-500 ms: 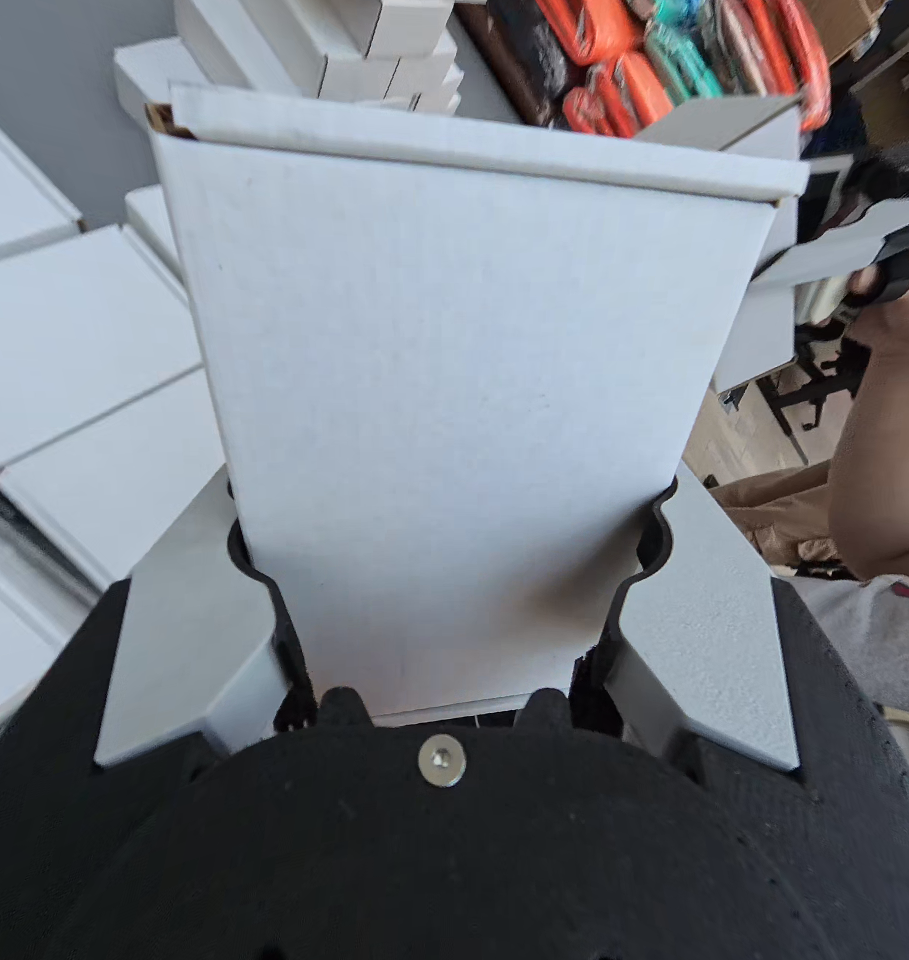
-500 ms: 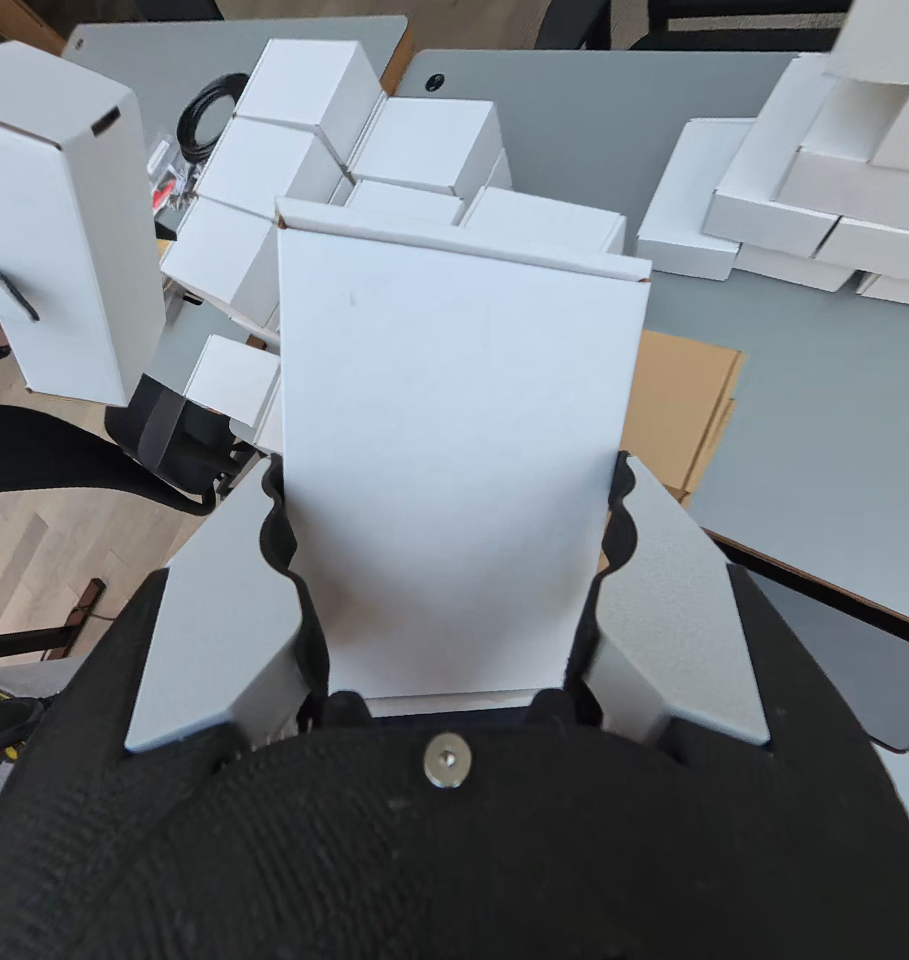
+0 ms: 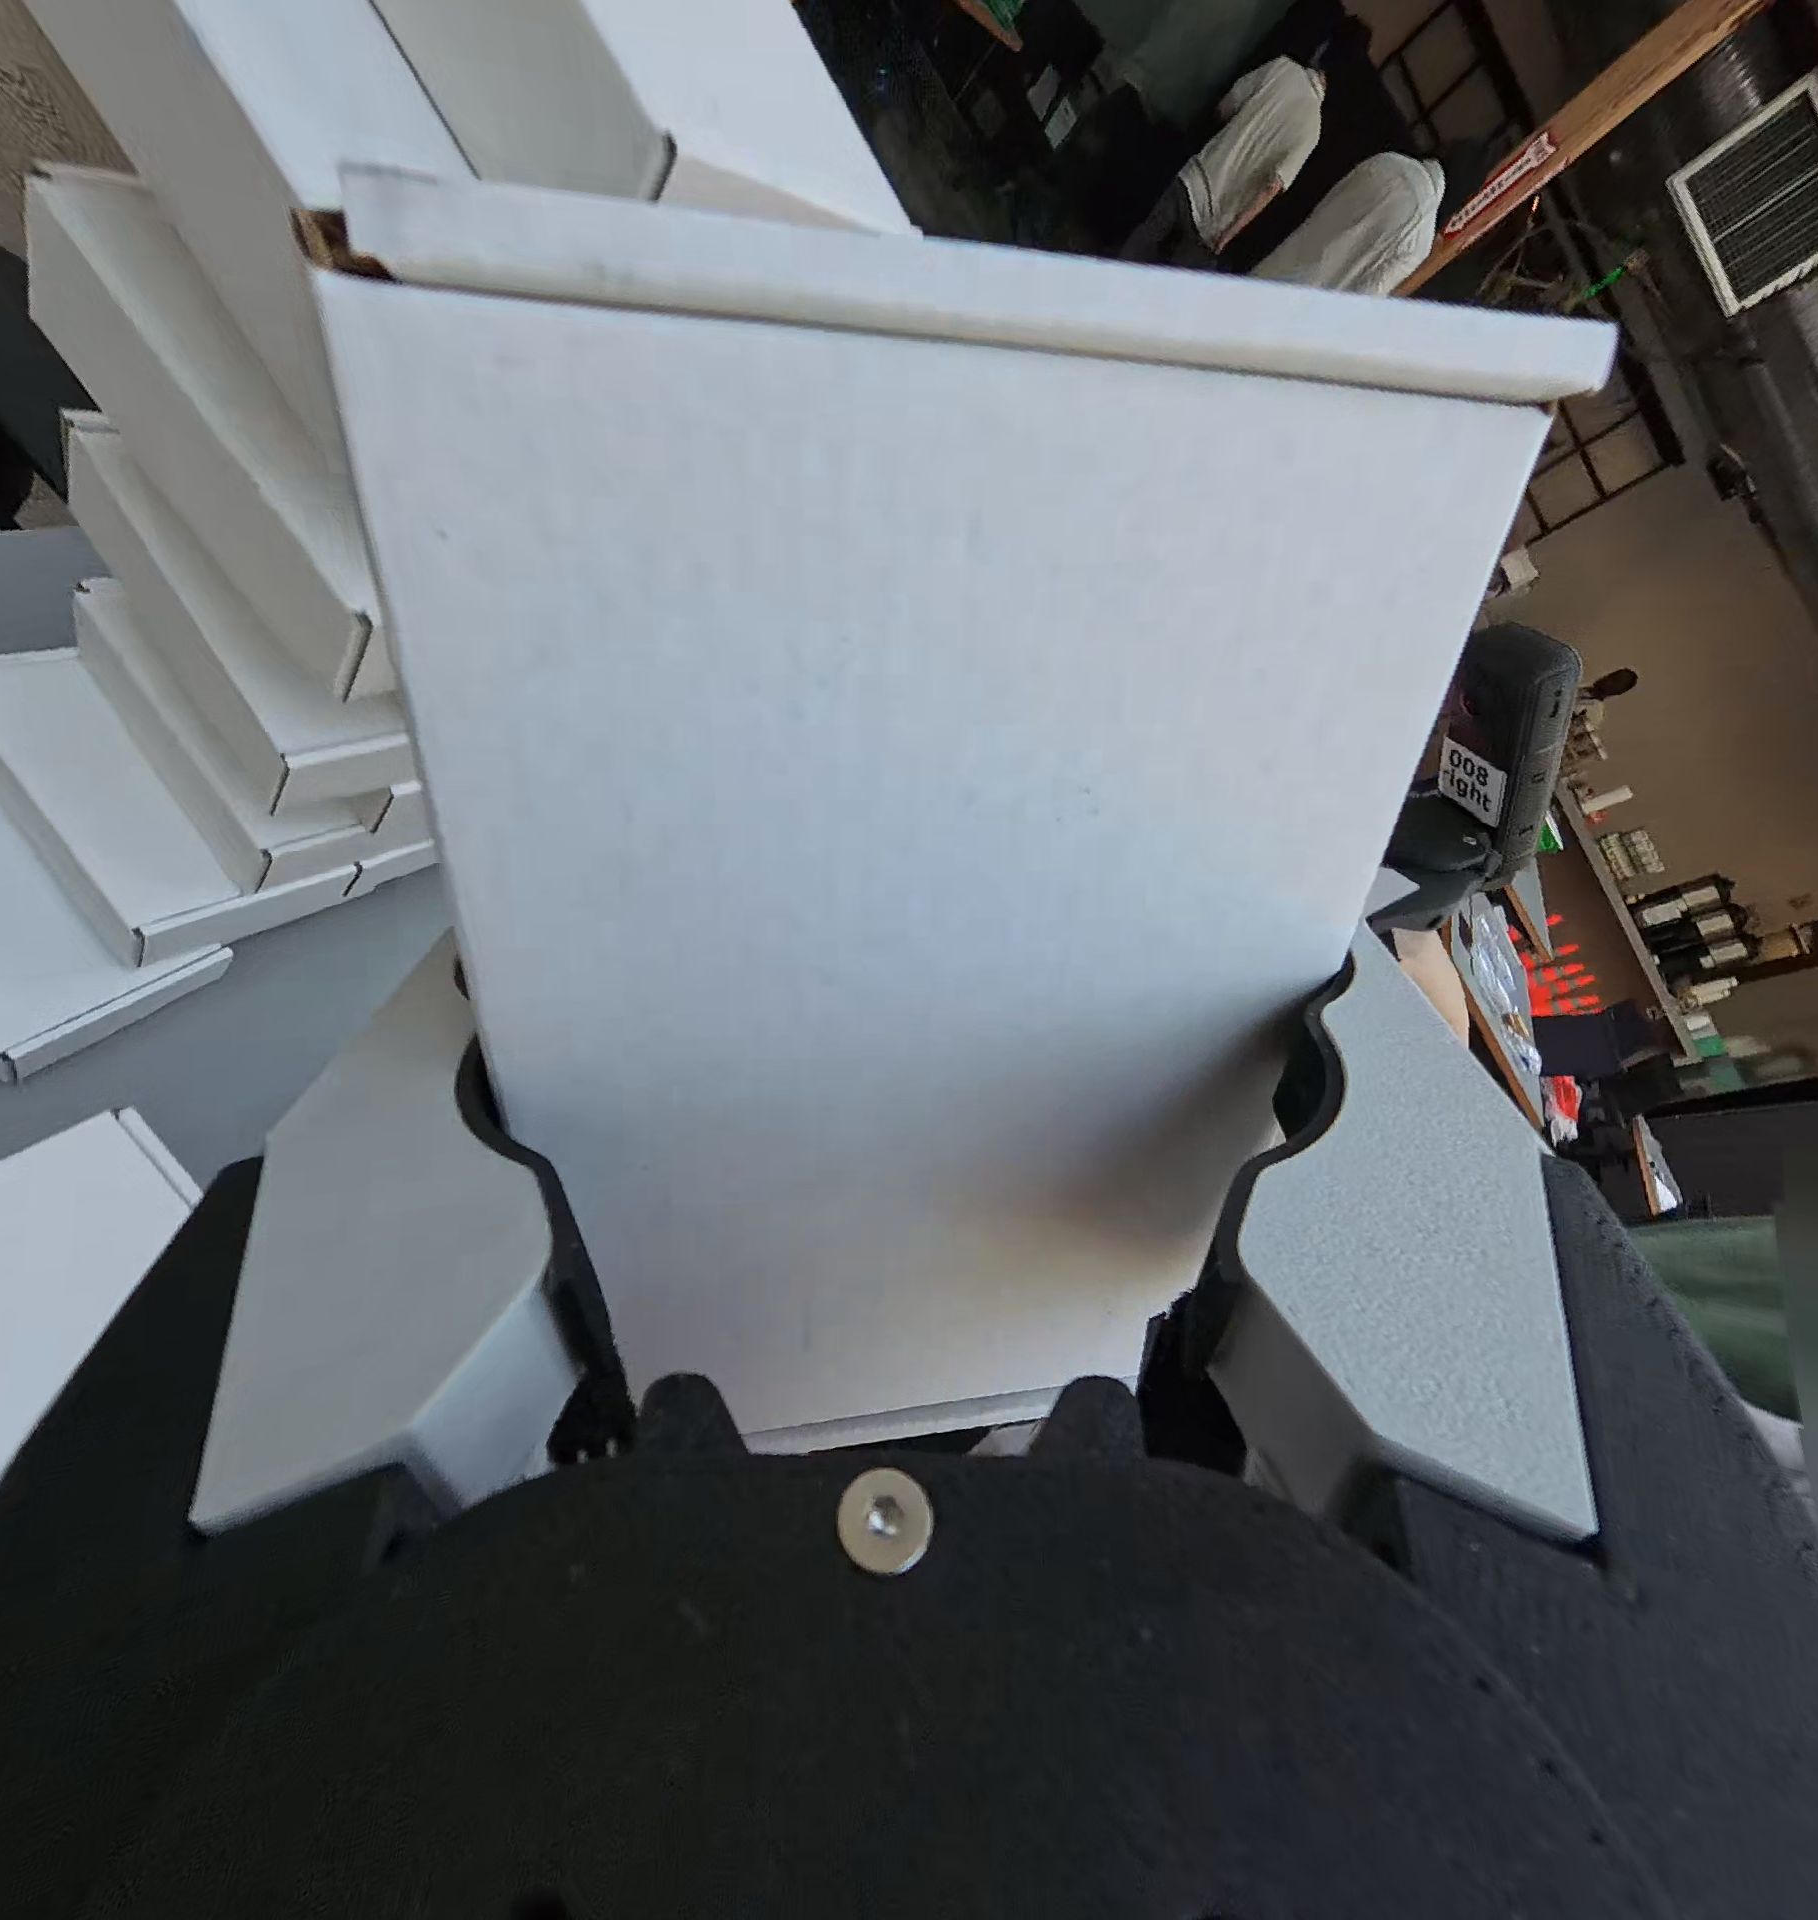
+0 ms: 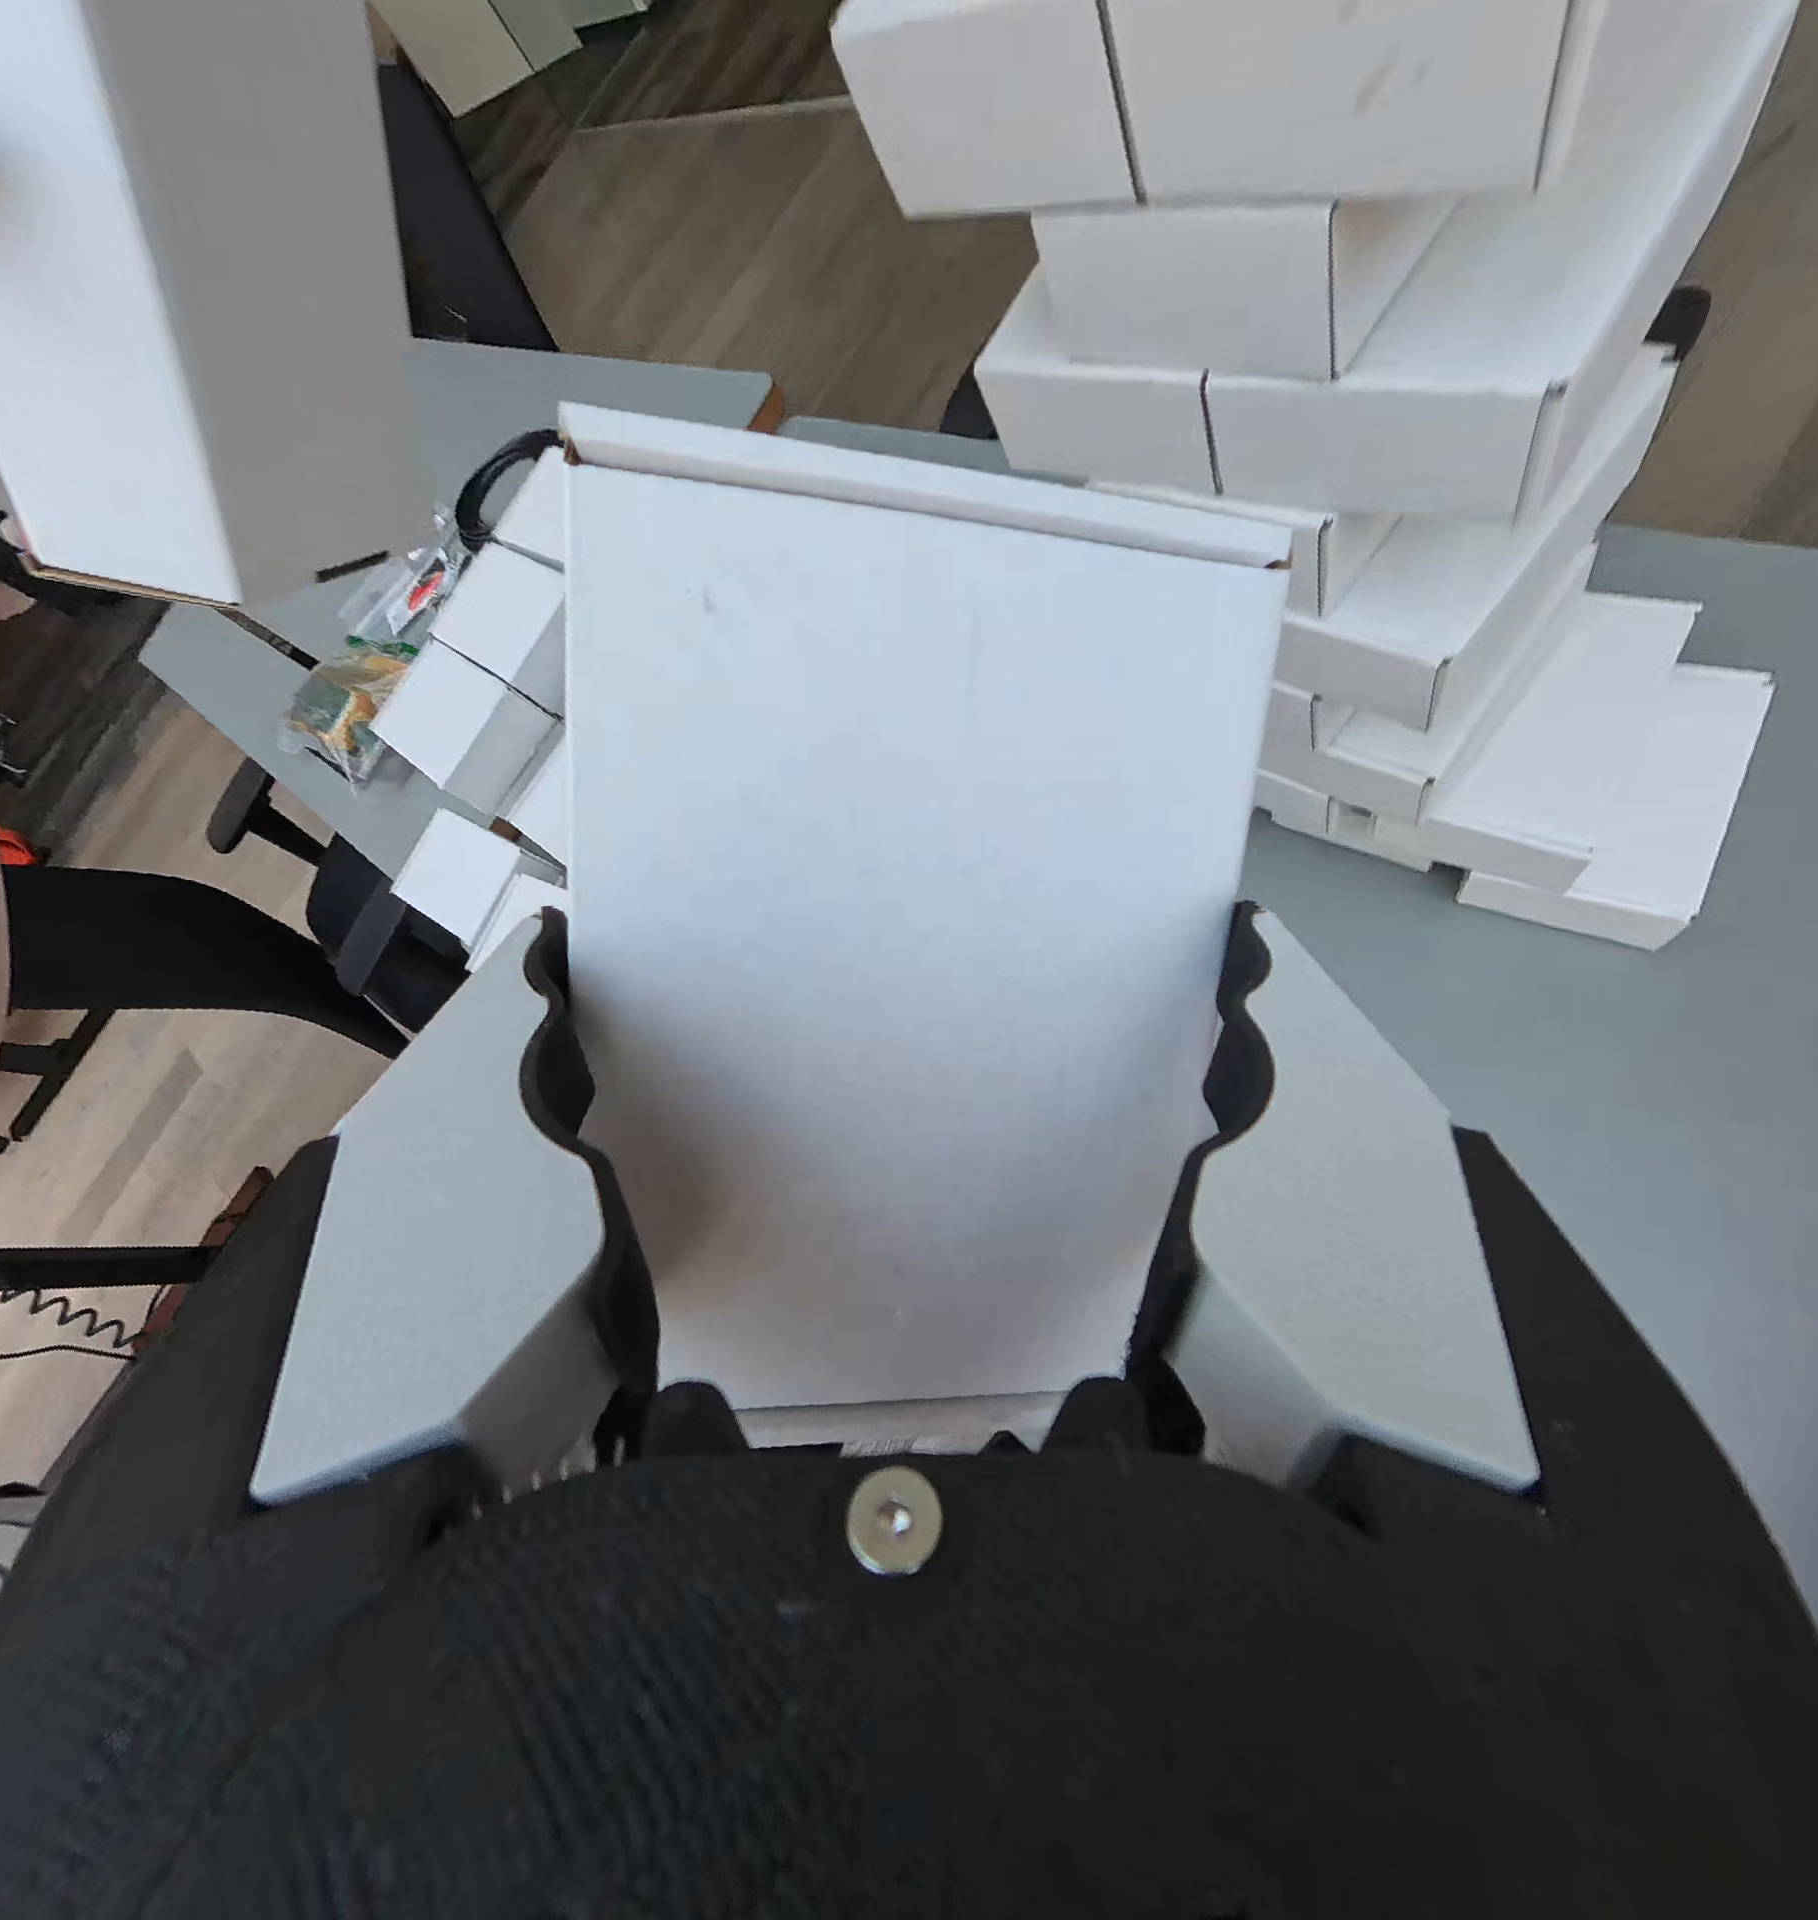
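- White cardboard box (image 3: 884, 790) clamped between left claw (image 3: 900, 997) fingers, sticking out ahead.
- Second box (image 4: 905, 935) gripped likewise in right claw (image 4: 894, 997).
- Probably light, crushable; best held by side walls.

Bright, even daylight fills both wide-angle views, which bend strongly toward their edges, with motion blur smearing the outer parts.
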A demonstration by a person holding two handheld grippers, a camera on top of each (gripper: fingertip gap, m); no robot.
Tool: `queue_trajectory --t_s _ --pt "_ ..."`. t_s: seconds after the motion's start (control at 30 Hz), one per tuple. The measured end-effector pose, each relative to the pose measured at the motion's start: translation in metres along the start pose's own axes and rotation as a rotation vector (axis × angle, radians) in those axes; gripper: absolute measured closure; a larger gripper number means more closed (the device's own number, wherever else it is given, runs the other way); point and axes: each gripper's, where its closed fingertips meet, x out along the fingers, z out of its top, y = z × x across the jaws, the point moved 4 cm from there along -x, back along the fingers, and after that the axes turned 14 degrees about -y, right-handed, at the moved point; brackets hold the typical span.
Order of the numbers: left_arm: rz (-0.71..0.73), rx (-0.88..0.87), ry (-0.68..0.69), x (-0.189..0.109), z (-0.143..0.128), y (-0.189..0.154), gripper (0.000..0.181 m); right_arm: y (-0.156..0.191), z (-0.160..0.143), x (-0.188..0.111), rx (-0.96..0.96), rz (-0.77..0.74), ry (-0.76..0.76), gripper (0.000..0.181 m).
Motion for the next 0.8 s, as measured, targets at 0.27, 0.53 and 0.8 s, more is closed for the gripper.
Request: queue_trajectory --t_s 0.27,0.53,0.8 --pt "0.162 -0.075 0.090 0.078 0.092 0.023 0.035 -0.024 0.138 0.040 0.059 -0.006 -0.083 0.059" --pt "0.137 -0.210 0.150 0.148 0.153 0.035 0.034 -0.050 0.210 0.116 0.185 -0.157 0.006 0.059" --pt "0.301 -0.224 0.240 0.188 0.177 0.061 0.034 -0.082 0.229 0.166 0.310 -0.239 0.105 0.059"
